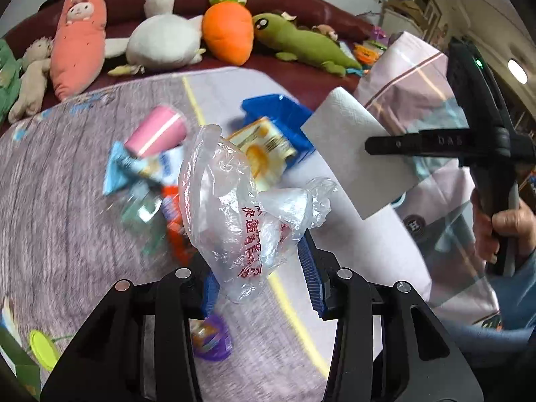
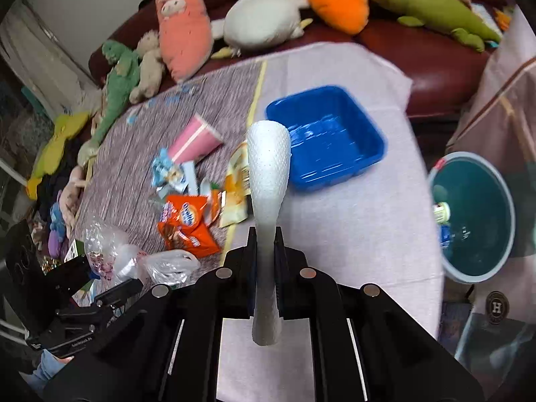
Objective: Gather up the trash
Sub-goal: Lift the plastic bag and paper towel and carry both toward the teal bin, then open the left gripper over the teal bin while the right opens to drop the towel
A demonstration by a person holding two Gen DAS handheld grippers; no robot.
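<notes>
The left gripper (image 1: 261, 288) is clenched on a crumpled clear plastic bag (image 1: 241, 211) with red print, which bulges up between its blue pads. In this left wrist view the right gripper (image 1: 368, 144) comes in from the right, held by a hand (image 1: 502, 224), and pinches a folded white paper towel (image 1: 361, 154) seen broad side on. Behind the bag more litter lies on the table (image 1: 67, 201): a pink cup (image 1: 157, 130) on its side, blue wrappers (image 1: 140, 167), an orange packet (image 1: 174, 221) and a yellow packet (image 1: 264, 147) in front of a blue tub (image 1: 281, 114). Plush toys (image 1: 227, 30) line the red sofa behind.

From the right wrist view the right gripper (image 2: 266, 234) is shut on the paper towel (image 2: 268, 174), seen edge on and standing up between the jaws. This view shows what the other does not: the blue tub (image 2: 325, 140) is empty, and a round bin (image 2: 475, 214) stands off the table's right edge with some rubbish already in it. The left gripper (image 2: 110, 278) with its plastic bag (image 2: 110, 251) appears at lower left. The orange packet (image 2: 187, 224) is sharper here.

Both hands seem to be in the carrying step, each loaded with one piece. The next move likely calls for bringing each piece over the bin, or perhaps the tub, and letting go only once clear above the opening; the light bag may cling or drift.
</notes>
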